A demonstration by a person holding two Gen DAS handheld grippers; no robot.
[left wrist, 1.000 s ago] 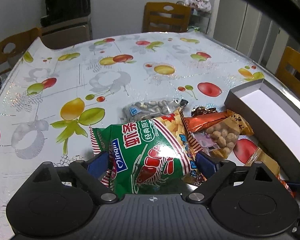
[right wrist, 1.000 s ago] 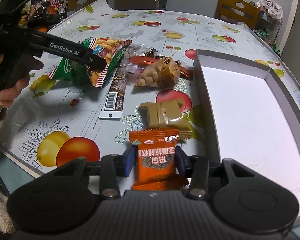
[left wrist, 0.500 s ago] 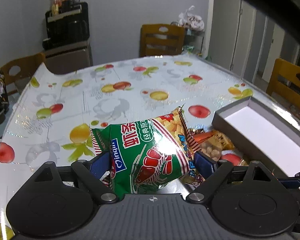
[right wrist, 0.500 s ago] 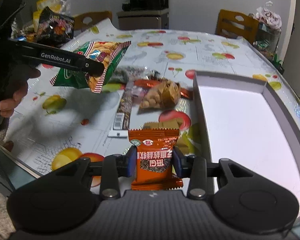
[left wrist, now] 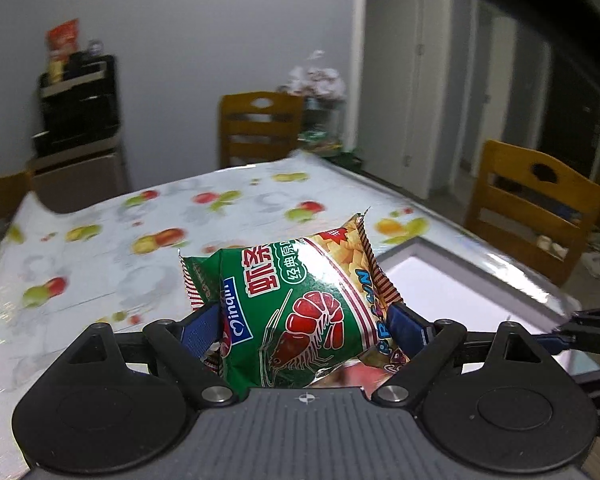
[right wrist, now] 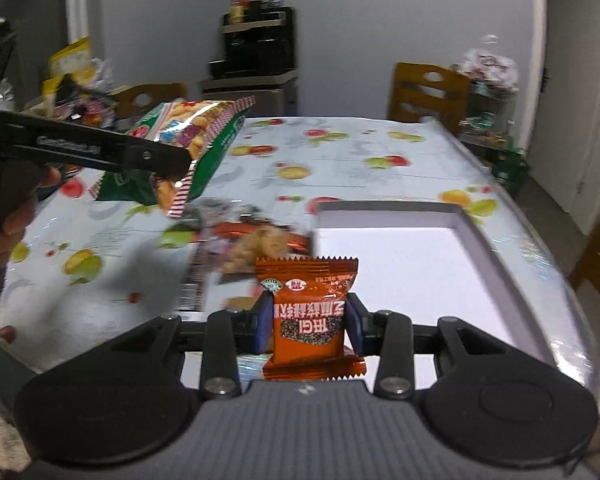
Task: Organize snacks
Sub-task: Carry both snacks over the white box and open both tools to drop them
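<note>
Tongs on both sides are loaded. Right tongs [right wrist: 307, 330] are clamped on an orange snack packet [right wrist: 309, 316], blue pads pressing its two sides; the jaws have just been closing on it. The packet stands upright, clear of the table [right wrist: 340, 152], at the near left corner of the grey box [right wrist: 480, 236]. Left tongs [left wrist: 306, 326] are clamped wide on a green prawn-cracker bag [left wrist: 296, 312], pads against both edges, the bag puffed between them and held in the air above the fruit-print tablecloth. In the right wrist view the same bag hangs at far left, gripped by the black tongs arm, with a hand [right wrist: 8, 216] behind it. Between that bag and the box, loose snack packets [right wrist: 256, 244] lie on the table, blurred. The box interior shows white, with nothing visible inside. Beyond the table stand wooden chairs [left wrist: 260, 128] and a dark cabinet [right wrist: 256, 52] against the wall.
</note>
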